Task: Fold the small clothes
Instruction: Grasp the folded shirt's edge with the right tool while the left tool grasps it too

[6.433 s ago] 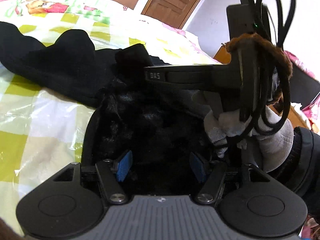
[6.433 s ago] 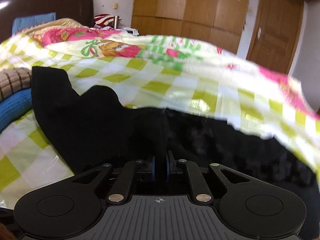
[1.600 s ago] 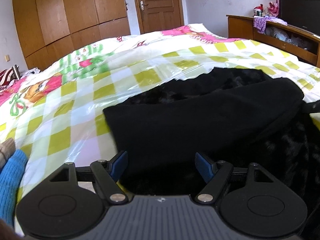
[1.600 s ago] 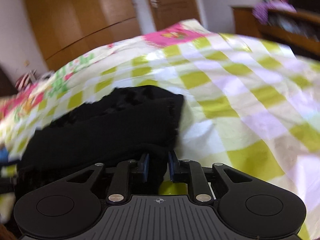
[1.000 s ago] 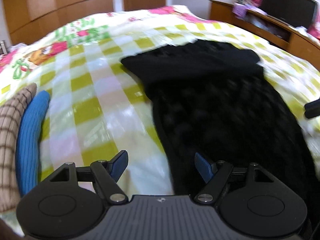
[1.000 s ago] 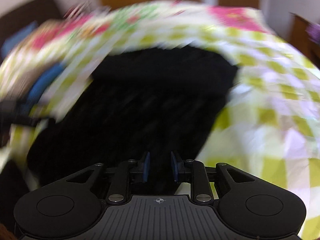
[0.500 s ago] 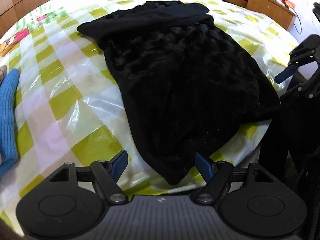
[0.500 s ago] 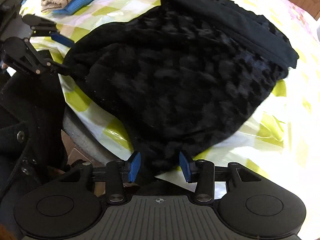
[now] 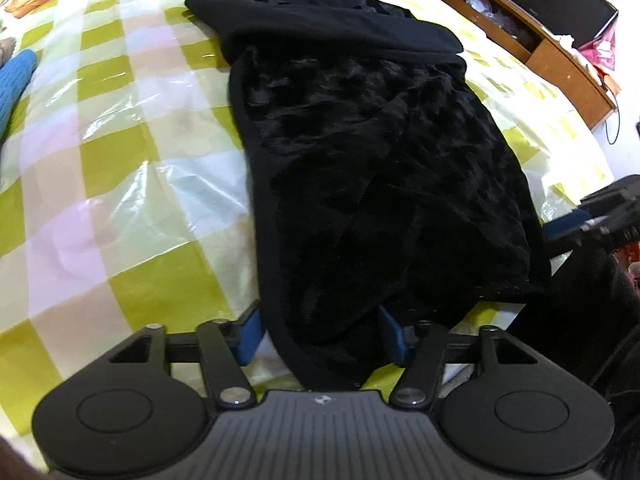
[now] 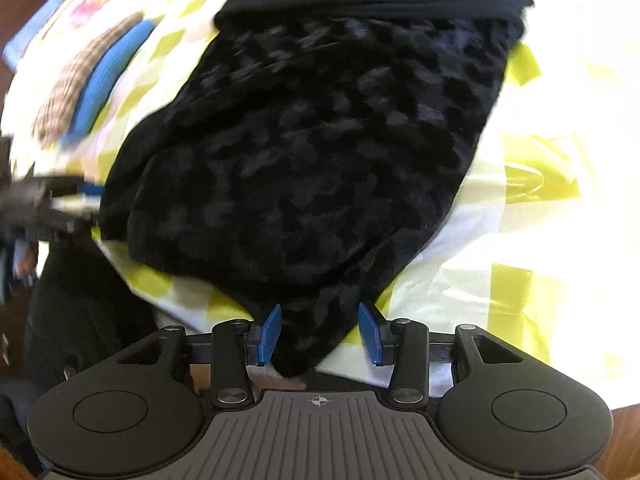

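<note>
So the black fleece garment (image 9: 380,168) lies flat ahead of both my grippers, soft, limp, light-looking. Left gripper (image 9: 320,336) closing around its near corner; right gripper (image 10: 320,334) half-open, straddling the other corner, not pinching. I'd grab those corner hems.

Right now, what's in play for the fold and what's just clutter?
In play:
black fleece garment
left gripper, closing around its near corner
right gripper, open at the other corner

Clutter:
blue knit
brown checked knit
wooden shelf
</note>
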A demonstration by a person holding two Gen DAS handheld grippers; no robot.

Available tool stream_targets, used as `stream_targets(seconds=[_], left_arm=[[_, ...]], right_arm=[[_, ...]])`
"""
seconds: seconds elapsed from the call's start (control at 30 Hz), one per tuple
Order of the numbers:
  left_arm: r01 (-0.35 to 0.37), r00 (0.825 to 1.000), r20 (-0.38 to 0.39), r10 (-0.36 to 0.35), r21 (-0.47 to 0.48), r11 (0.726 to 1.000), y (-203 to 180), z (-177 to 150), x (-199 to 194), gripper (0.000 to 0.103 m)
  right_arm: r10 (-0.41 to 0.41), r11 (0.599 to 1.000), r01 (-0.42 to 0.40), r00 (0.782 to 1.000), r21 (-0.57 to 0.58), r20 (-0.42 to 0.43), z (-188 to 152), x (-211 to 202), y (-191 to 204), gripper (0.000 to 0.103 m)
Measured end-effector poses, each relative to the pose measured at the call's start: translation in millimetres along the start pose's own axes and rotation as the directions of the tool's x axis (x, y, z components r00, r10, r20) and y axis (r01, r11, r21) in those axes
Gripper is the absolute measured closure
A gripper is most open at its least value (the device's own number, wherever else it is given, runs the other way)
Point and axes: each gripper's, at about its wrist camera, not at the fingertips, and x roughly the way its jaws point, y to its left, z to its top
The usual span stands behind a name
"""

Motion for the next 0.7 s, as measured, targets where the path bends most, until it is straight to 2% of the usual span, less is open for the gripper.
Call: stream_targets(seconds=[0.07, 0.13, 0.17, 0.2, 0.3, 0.5, 0.6, 0.67, 0.7], left_arm=[[0.012, 1.0, -0.002, -0.012, -0.006, 1.0, 0, 3, 0, 0.037], [0.013, 1.0, -0.012, -0.013, -0.026, 1.0, 2, 5, 5, 0.043], [0.012, 1.0, -0.017, -0.013, -0.035, 0.999, 4, 5, 6, 0.044], [0.016, 1.0, -0.019, -0.016, -0.045, 0.999, 5, 5, 6, 0.045], [0.015, 1.0, -0.022, -0.016, -0.056, 0.998, 5, 6, 7, 0.047], [-0.011, 1.0, -0.017, 0.011, -0.015, 1.0, -3, 7, 9, 0.046], [-0.005, 1.0, -0.004, 0.005, -0.027, 1.0, 0, 8, 13, 0.046], [-0.005, 1.0, 0.006, 0.005, -0.021, 1.0, -1, 9, 13, 0.047], [-0.007, 1.0, 0.011, 0.007, -0.006, 1.0, -3, 8, 11, 0.054]], right_arm=[[0.031, 0.997, -0.031, 1.0, 0.068, 0.004, 5, 5, -8, 0.061], [0.046, 0.989, -0.046, 0.999, 0.138, 0.003, 7, 11, -17, 0.071], [0.041, 0.985, -0.041, 0.999, 0.17, 0.003, 7, 13, -22, 0.08], [0.036, 0.979, -0.035, 0.999, 0.2, 0.002, 5, 11, -26, 0.082], [0.042, 0.969, -0.042, 0.999, 0.245, 0.005, 0, 2, -33, 0.08], [-0.051, 0.952, 0.054, 0.999, 0.303, -0.016, 4, 6, -30, 0.079], [-0.067, 0.94, 0.067, 0.998, 0.334, -0.014, 7, 15, -28, 0.078], [-0.055, 0.932, 0.053, 0.998, 0.357, -0.006, 7, 19, -28, 0.082], [-0.043, 0.935, 0.041, 0.999, 0.352, -0.004, 8, 22, -26, 0.089]])
